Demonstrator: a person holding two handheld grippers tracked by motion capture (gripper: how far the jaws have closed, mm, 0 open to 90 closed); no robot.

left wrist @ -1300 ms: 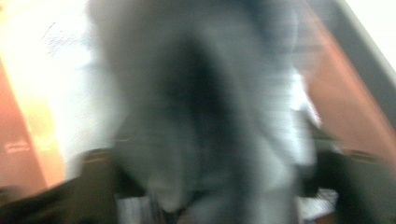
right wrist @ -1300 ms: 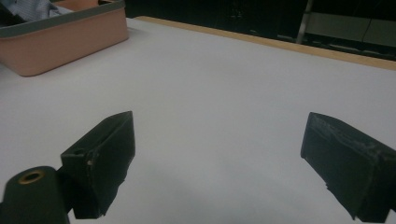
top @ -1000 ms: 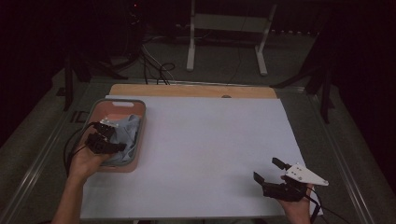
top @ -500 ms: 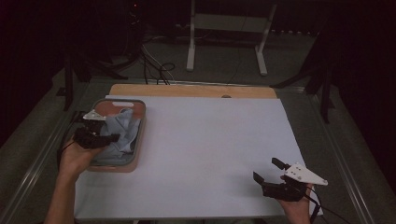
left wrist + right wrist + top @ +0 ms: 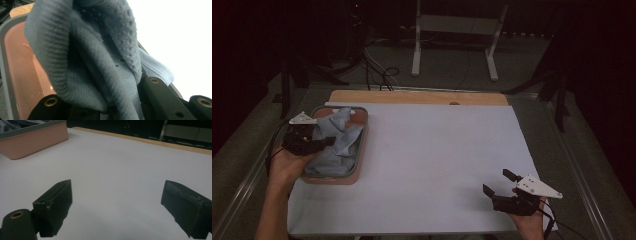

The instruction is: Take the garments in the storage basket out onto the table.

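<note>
Between left tongs (image 5: pixel 328 142): blue cloth (image 5: pixel 100 62), pinched.

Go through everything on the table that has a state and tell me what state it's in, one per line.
Left gripper: shut on the blue cloth, fabric bunched between its fingers.
Blue cloth: crumpled, partly lifted, the rest in the tray.
Tray: upright on the white sheet, holding cloth.
Right gripper: open, nothing between its fingers.

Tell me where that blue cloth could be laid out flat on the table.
The white sheet is bare from the tray across to the right gripper, and up to the wooden strip. It is crowded at the left edge, where the left gripper grips the blue cloth in the tray.
</note>
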